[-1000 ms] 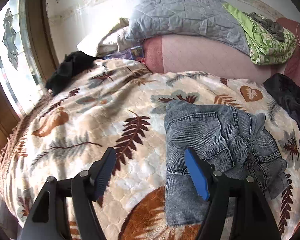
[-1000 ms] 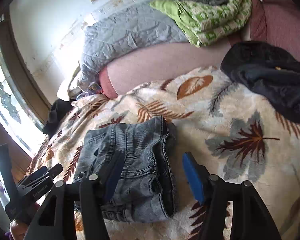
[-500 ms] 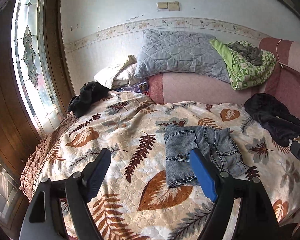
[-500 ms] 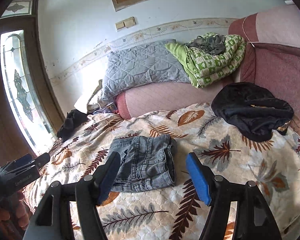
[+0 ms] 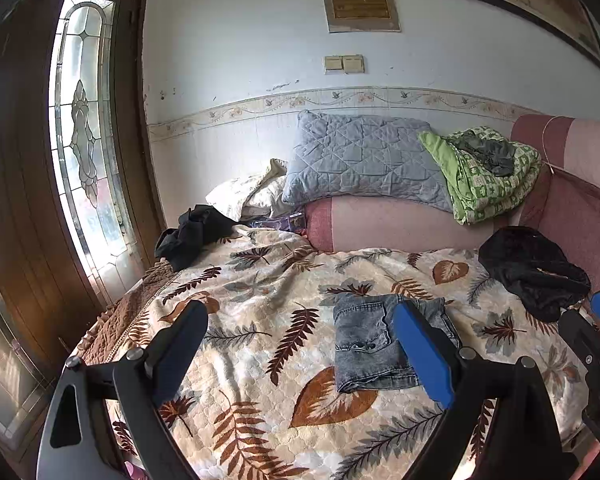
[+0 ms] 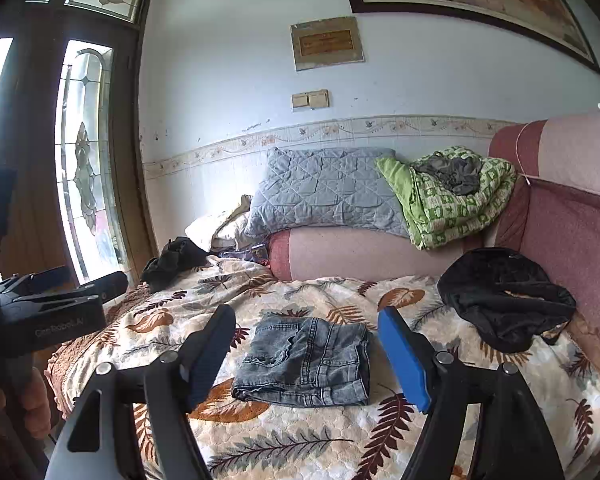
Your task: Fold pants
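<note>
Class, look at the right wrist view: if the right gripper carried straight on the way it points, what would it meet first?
Most likely the folded jeans, lying on the leaf-print blanket between the open right gripper fingers' line. Depth is uncertain.

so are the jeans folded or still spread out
Folded. The grey jeans lie as a compact stacked rectangle on the leaf-print blanket, layered edges showing along the near side, with no legs trailing out and neither gripper touching them.

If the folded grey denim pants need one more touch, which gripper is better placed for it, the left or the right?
Probably the right gripper: the folded grey denim pants lie centred between its open, empty jaws. In the left gripper view they sit off to the right, behind the blue finger. Both have just been opening.
</note>
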Demonstrator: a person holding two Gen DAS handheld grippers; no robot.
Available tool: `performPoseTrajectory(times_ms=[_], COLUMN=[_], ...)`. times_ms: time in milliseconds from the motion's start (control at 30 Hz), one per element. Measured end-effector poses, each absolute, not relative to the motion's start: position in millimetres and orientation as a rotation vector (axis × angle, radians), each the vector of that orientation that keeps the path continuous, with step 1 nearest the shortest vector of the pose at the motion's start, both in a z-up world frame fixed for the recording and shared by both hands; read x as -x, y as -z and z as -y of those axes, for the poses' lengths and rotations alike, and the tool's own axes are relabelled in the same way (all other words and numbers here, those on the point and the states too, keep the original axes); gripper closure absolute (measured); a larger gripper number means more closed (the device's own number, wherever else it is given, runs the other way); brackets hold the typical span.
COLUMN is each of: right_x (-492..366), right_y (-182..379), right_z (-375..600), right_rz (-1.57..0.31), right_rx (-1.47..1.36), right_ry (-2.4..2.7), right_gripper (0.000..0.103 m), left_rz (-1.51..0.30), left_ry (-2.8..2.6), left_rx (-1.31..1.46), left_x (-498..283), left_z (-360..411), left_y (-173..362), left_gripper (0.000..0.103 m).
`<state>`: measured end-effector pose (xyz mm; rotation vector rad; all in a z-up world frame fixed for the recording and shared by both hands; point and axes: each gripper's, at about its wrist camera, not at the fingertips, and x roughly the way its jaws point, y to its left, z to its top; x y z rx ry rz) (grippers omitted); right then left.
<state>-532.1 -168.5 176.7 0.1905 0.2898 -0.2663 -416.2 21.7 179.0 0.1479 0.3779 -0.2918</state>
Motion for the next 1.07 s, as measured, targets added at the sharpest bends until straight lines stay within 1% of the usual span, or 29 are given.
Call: performPoseTrajectory(times_ms=[67, 900, 933, 967, 1000, 1067], right_x=[533.3, 509.9, 508.6, 507.5, 506.0, 503.5], right_y=[-178.1, -150.6, -149.3, -147.5, -146.7, -143.5], right_z=[164.7, 160.3, 161.5, 162.8, 164.1, 168.0], right_rz=[-0.284, -0.356, -0.357, -0.360, -0.364, -0.368], right_rx=[-0.188, -0.181, -0.185, -0.188, -0.190, -0.194], right_ry=[0.260, 0.222, 0.222, 0.221, 0.222, 0.228], right_gripper=[0.024, 0.024, 0.024, 0.024, 0.024, 0.024], left_rz=[-0.383, -0.386, -0.374, -0.362, -0.352, -0.349], left_ry=[0.286, 0.220, 0.212, 0.207, 0.206, 0.215], left_rx=[-0.152, -0.166, -0.167, -0.167, -0.166, -0.159], left_x=[416.7, 406.4, 406.8, 407.4, 407.6, 405.6], left_z=[-22.0, -25.1, -24.5, -24.1, -23.7, -22.8], left_y=[-179.5, -169.3, -168.2, -167.0, -165.7, -163.0], left_gripper=[0.009, 0.009, 0.008, 0.004, 0.001, 0.001])
